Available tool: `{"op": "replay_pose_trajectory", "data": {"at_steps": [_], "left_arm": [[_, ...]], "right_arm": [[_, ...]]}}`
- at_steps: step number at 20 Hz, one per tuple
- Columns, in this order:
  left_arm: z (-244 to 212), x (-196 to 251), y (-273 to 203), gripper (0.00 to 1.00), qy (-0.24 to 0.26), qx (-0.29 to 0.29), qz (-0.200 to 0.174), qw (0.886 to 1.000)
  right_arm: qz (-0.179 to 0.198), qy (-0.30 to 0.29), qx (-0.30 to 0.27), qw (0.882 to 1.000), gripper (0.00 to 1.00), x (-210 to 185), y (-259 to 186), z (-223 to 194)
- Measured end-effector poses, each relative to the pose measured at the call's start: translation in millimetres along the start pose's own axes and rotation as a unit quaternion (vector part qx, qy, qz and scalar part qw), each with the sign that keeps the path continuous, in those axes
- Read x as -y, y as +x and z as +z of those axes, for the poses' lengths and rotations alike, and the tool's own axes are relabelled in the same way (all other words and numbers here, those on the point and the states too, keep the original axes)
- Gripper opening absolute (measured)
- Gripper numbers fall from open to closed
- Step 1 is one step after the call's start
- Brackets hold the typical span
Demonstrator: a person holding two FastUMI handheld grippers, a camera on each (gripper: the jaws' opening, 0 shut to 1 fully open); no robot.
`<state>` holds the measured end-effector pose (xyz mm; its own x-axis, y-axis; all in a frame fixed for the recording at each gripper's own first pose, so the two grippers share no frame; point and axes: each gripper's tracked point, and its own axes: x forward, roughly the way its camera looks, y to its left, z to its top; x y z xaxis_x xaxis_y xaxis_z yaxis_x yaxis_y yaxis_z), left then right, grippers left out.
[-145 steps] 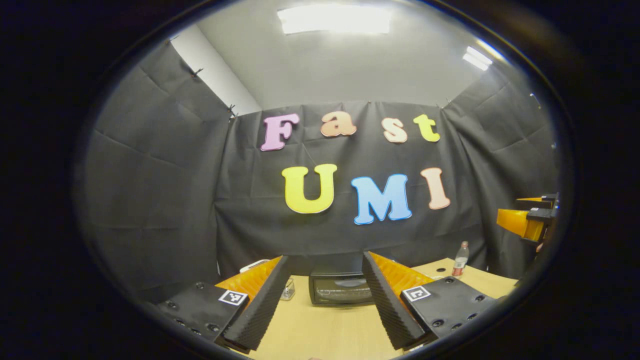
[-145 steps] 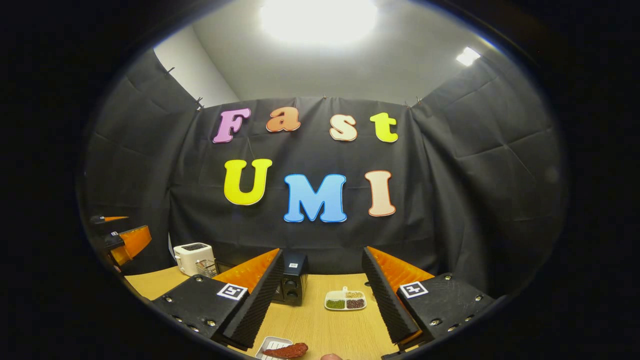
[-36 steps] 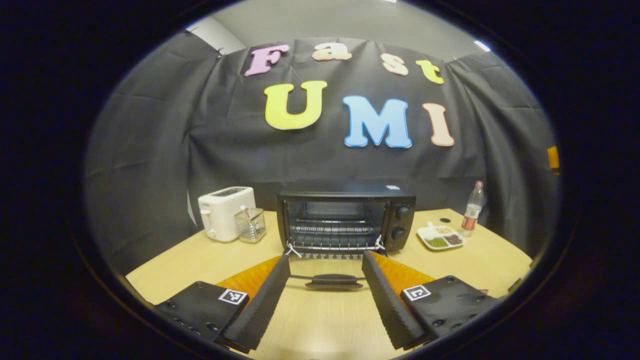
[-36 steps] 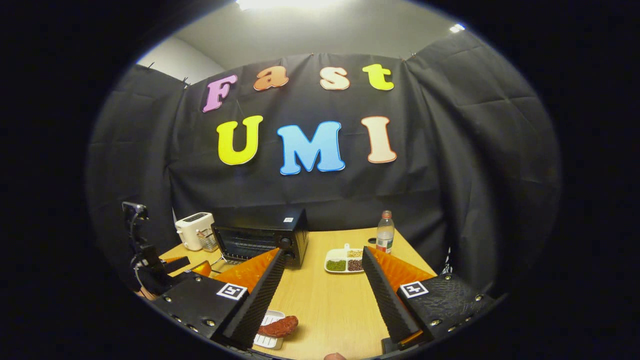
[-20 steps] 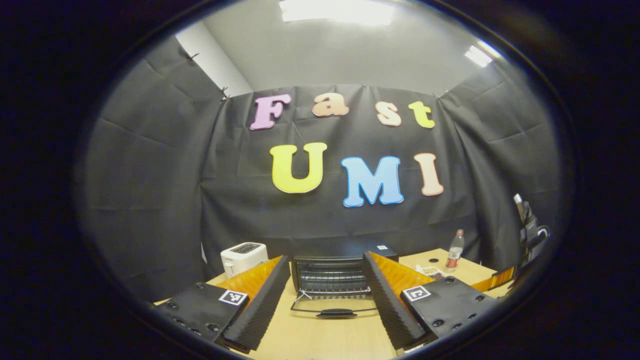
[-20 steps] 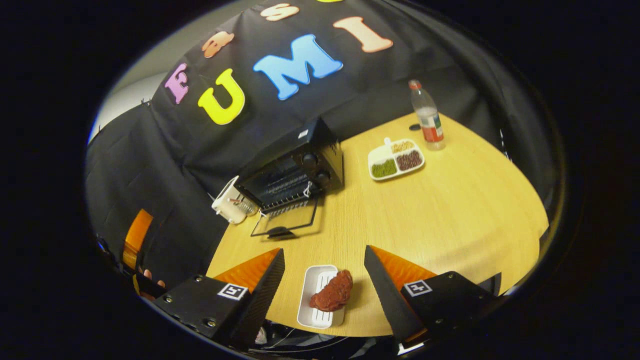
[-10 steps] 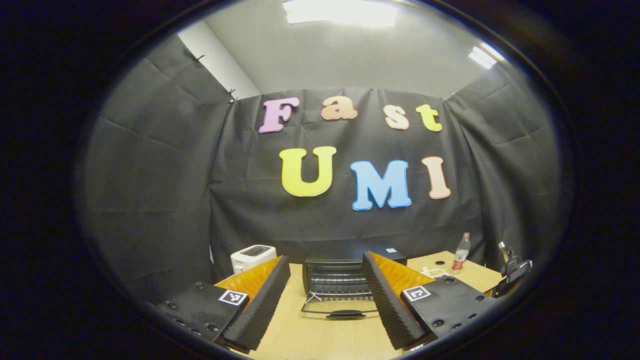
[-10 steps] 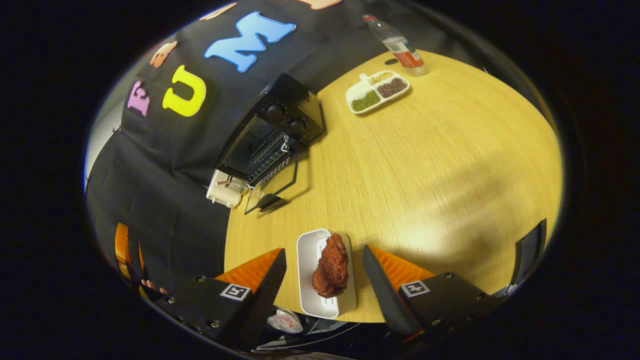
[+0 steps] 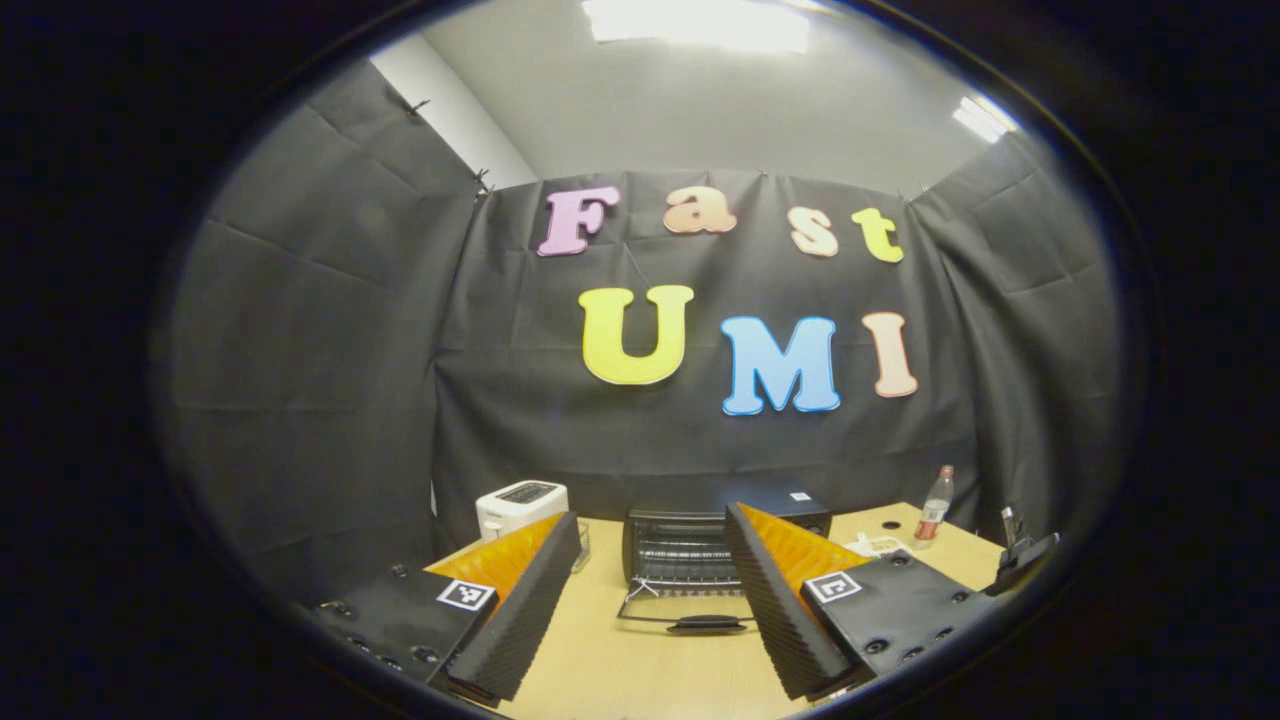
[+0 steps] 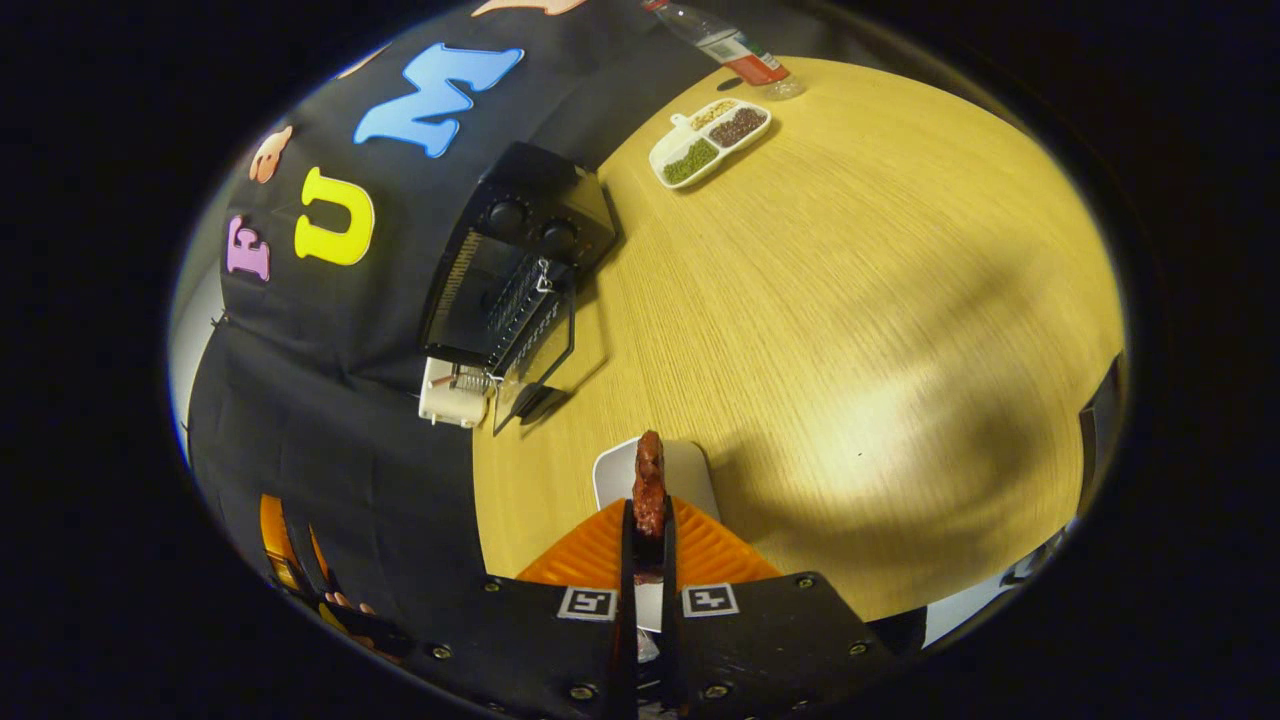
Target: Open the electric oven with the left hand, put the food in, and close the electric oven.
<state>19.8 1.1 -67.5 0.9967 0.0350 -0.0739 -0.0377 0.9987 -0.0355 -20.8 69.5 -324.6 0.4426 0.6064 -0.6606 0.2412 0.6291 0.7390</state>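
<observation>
While right tool pinches meat above white tray, oven door open, left tool spread.

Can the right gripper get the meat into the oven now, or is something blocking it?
Probably yes. The right gripper is shut on the meat, the oven door hangs open, and the bare table lies between them.

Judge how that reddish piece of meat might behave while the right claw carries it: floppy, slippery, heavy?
The meat juts past the right claw without drooping, so probably fairly stiff. Its glossy surface hints it could slip. Pinched at one end only, it might pivot when swung.
</observation>
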Motion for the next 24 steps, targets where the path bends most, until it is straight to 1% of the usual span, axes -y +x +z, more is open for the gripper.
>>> {"op": "replay_pose_trajectory", "data": {"at_steps": [2,5,6,9,13,17,18,19,20,21,24], "left_arm": [[-1,-3,3,0.97,0.000,-0.002,0.001,1.000],[1,-4,7,0.97,-0.002,0.002,-0.001,1.000],[3,-2,10,1.00,-0.002,0.006,-0.006,1.000],[4,4,24,1.00,-0.003,0.013,-0.023,1.000],[5,2,43,1.00,-0.017,0.017,-0.038,0.999],[3,-9,58,1.00,-0.012,0.020,-0.046,0.999],[3,-14,62,0.97,-0.011,0.020,-0.046,0.999],[3,-19,64,0.98,-0.011,0.021,-0.046,0.999],[3,-25,68,1.00,-0.012,0.021,-0.045,0.999],[3,-30,70,0.97,-0.011,0.021,-0.044,0.999],[1,-50,80,0.97,-0.009,0.019,-0.038,0.999]], "right_arm": [[-0.004,-0.022,0.001,1.000,0.10,-4,-6,-2],[0.009,-0.008,0.011,1.000,0.09,-21,-15,2],[0.010,-0.008,0.021,1.000,0.10,-26,-20,7],[0.027,-0.013,0.053,0.998,0.10,-55,-34,21],[0.051,-0.020,0.088,0.995,0.10,-98,-36,43],[0.061,-0.035,0.115,0.991,0.10,-129,-23,60],[0.063,-0.038,0.120,0.990,0.09,-136,-17,63],[0.065,-0.038,0.124,0.989,0.09,-142,-11,67],[0.068,-0.036,0.129,0.989,0.09,-149,-4,69],[0.072,-0.033,0.133,0.988,0.09,-156,4,73],[0.085,-0.024,0.140,0.986,0.09,-173,28,80]]}}
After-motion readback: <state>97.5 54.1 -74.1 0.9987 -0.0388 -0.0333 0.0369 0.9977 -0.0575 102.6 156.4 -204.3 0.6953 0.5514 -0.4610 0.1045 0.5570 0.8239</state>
